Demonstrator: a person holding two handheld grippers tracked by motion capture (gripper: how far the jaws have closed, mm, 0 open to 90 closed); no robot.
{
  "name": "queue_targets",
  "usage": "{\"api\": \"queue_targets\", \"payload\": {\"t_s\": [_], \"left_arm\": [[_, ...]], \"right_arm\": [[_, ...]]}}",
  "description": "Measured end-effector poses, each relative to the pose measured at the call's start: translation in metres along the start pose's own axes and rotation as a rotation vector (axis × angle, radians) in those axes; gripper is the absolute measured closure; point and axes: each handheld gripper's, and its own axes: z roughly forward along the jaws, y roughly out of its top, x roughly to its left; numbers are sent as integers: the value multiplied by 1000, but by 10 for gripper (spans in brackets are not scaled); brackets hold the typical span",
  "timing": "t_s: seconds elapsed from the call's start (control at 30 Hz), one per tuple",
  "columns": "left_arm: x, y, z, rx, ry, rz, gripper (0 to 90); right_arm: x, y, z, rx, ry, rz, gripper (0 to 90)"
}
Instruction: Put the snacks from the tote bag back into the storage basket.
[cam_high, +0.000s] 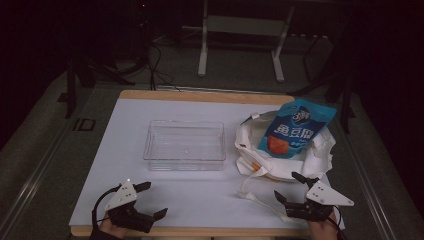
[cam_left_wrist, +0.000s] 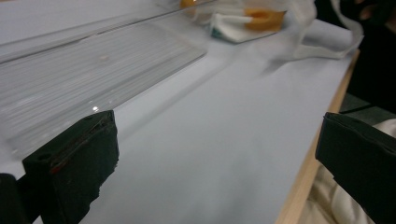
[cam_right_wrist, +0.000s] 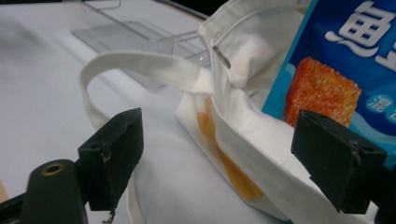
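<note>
A white cloth tote bag (cam_high: 305, 162) lies on the right of the table, and a blue snack packet (cam_high: 298, 126) sticks out of its mouth. My right gripper (cam_high: 288, 186) stands open just in front of the bag, near its strap. In the right gripper view the wide-apart jaws frame the bag (cam_right_wrist: 252, 135), its handle (cam_right_wrist: 140, 65) and the packet (cam_right_wrist: 345, 60), touching none of them. My left gripper (cam_high: 154, 200) is open at the front left with nothing between its jaws. The left gripper view looks over bare sheet toward a clear tray (cam_left_wrist: 93, 70).
The empty clear plastic tray (cam_high: 185, 145) sits mid-table, left of the bag. A white sheet (cam_high: 200, 195) covers the wooden board, whose front edge (cam_left_wrist: 303, 182) runs close to my left gripper. Dark floor, cables and a metal stand (cam_high: 240, 30) lie beyond the table.
</note>
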Motion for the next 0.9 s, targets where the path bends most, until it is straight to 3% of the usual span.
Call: {"api": "queue_targets", "payload": {"t_s": [0.13, 0.17, 0.2, 0.27, 0.3, 0.33, 0.47, 0.57, 0.63, 0.73, 0.9], "left_arm": [[-3, 1, 2, 8, -13, 15, 0], [-7, 3, 2, 11, 16, 12, 0], [-9, 5, 2, -14, 15, 10, 0], [-12, 7, 1, -50, -10, 9, 0], [-14, 9, 2, -41, -6, 19, 0], [-15, 10, 3, -26, 3, 28, 0], [-16, 12, 13, 42, -70, -42, 0], [-17, 19, 21, 78, -95, -79, 0], [-19, 25, 24, 57, -99, -59, 0], [-20, 40, 26, 10, -155, -44, 0], [-24, 62, 37, 8, -162, 15, 0]], "right_arm": [[0, -1, -1, 15, 4, -6, 165], [1, -1, -1, 33, 9, -8, 150], [2, -2, -2, 69, 20, -19, 141], [0, -1, -4, 82, 72, 31, 137], [0, 0, -6, 84, 74, 40, 137], [0, 0, -8, 90, 41, 34, 137], [-5, 2, -13, 117, 58, 59, 138], [-6, 4, -16, 139, 51, 51, 138], [-6, 7, -19, 131, 53, 57, 132], [-8, 13, -24, 100, 75, 69, 128], [-13, 27, -33, 67, 81, 57, 129]]}}
